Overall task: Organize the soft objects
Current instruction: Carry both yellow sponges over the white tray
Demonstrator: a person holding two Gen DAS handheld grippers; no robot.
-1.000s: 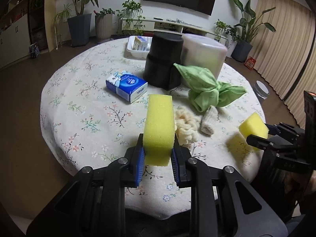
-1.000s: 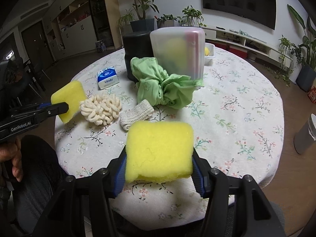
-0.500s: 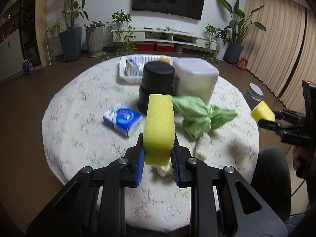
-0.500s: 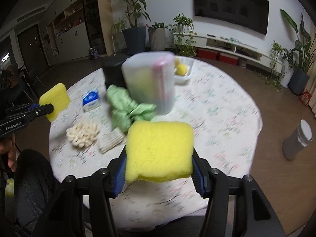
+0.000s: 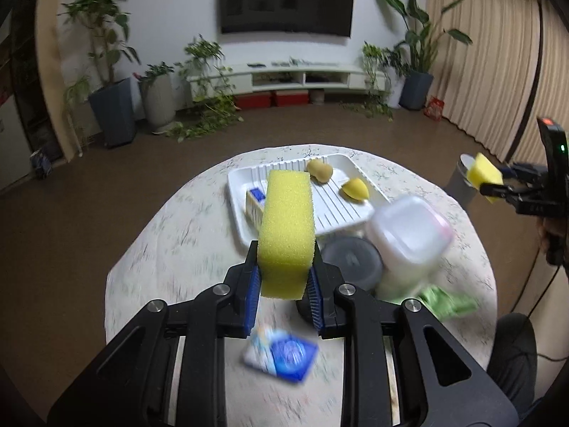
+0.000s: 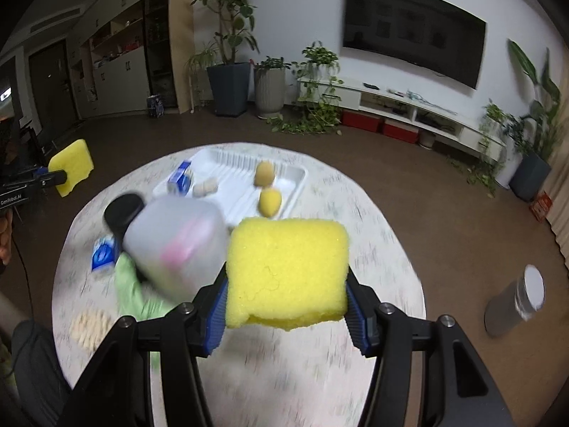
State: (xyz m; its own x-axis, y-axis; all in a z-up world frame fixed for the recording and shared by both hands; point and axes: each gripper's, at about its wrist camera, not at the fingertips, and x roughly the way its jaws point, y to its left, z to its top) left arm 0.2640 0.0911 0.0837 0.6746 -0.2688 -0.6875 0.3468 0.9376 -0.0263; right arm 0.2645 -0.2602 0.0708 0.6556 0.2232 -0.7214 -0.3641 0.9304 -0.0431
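The left tool pinches a narrow yellow foam sponge by its thin sides, the porous block standing on end between the blue ribbed pads. The right tool pinches a second, squarish yellow foam sponge, gripped across its wide face, rounded corners showing. Both are held in the air above a round counter covered in a pale flowered cloth.

Beyond the left tool lies a white ridged plastic tray holding two small yellowish lumps and a blue-and-white pack. Just right of that tool stand a frosted translucent plastic tub and a dark round canister, with a crumpled green cloth beside them. Under the left tool's fingers lies a blurred blue-and-white tissue pack.

Only the right wrist view shows the knobbly cream knitted pad on the counter's near left edge, something pink inside the tub, and a grey cylindrical can with a white top on the floor to the right. Each view shows the other tool at its edge, a sponge in its tips.
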